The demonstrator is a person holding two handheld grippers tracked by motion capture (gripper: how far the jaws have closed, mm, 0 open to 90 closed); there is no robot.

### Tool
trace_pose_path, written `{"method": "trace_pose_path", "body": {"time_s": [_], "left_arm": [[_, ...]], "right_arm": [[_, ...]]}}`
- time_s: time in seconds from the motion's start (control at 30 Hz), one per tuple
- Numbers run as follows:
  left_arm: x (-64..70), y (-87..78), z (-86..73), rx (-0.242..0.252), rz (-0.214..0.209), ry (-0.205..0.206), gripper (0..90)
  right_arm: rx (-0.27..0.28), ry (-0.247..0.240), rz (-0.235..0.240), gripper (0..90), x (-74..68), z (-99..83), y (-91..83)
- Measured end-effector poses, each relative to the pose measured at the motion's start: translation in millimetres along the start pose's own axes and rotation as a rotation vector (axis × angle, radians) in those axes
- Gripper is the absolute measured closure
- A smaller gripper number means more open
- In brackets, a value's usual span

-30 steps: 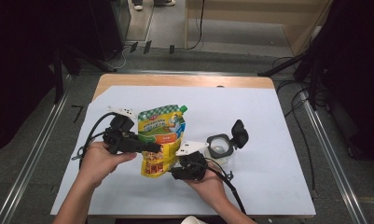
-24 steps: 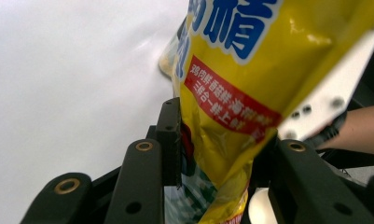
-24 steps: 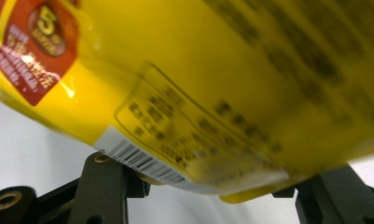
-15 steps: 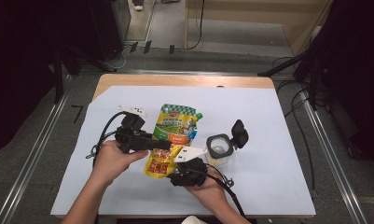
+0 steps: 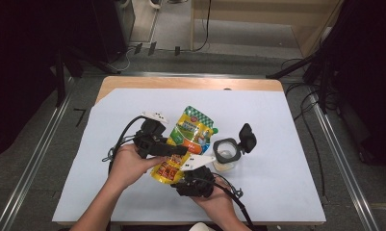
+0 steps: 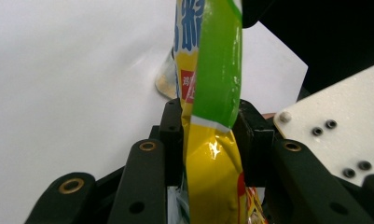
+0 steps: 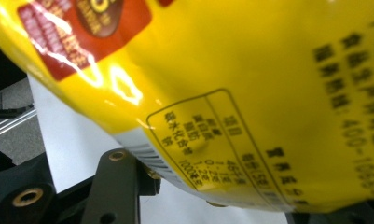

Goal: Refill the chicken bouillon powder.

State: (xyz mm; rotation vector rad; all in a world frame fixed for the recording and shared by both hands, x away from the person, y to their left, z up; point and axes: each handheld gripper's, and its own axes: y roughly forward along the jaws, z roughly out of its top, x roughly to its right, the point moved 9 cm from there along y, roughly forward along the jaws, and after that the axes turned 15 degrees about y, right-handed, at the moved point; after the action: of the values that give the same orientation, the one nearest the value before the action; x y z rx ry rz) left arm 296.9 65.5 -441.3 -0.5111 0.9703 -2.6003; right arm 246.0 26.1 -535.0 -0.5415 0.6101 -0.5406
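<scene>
A yellow and green spouted pouch [image 5: 188, 139] hangs tilted above the white table cover, held between both hands. My left gripper [image 5: 177, 150] comes in from the left and is shut on the pouch's side edge; in the left gripper view both jaws clamp the thin green and yellow seam [image 6: 212, 140]. My right gripper [image 5: 193, 177] sits under the pouch's lower end. In the right gripper view the bulging yellow pouch [image 7: 250, 93] lies between the jaws and touches the left pad [image 7: 146, 179].
A clear jar [image 5: 225, 153] with a black flip lid [image 5: 247, 137] open stands just right of the pouch's spout end. The white table cover [image 5: 287, 144] spreads out to the right and front. Cables trail from both grippers.
Both grippers have carried the pouch to the right, closer to the jar. The pouch has swung so that its top points up and to the right.
</scene>
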Motion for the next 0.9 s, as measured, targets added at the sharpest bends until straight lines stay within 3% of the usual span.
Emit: {"method": "trace_pose_path", "body": {"time_s": [0.17, 0.4, 0.7, 0.9], "left_arm": [[2.0, 5.1, 2.3, 0.002, -0.01, -0.005, 69.4], [2.5, 9.5, 2.8, -0.006, -0.036, -0.008, 71.8], [4.2, 13.5, 4.3, -0.014, -0.06, -0.028, 74.9], [6.2, 19.2, 5.9, -0.059, -0.078, -0.031, 75.3]], "right_arm": [[0.013, -0.013, -0.007, 54.7, -4.4, -2.2, -1.8], [0.026, 0.01, -0.016, 54.0, -4.5, -4.8, -2.8], [0.039, 0.007, -0.017, 53.1, -9.5, -7.2, -1.9], [0.023, 0.043, -0.005, 54.6, -11.5, -8.9, -3.7]]}}
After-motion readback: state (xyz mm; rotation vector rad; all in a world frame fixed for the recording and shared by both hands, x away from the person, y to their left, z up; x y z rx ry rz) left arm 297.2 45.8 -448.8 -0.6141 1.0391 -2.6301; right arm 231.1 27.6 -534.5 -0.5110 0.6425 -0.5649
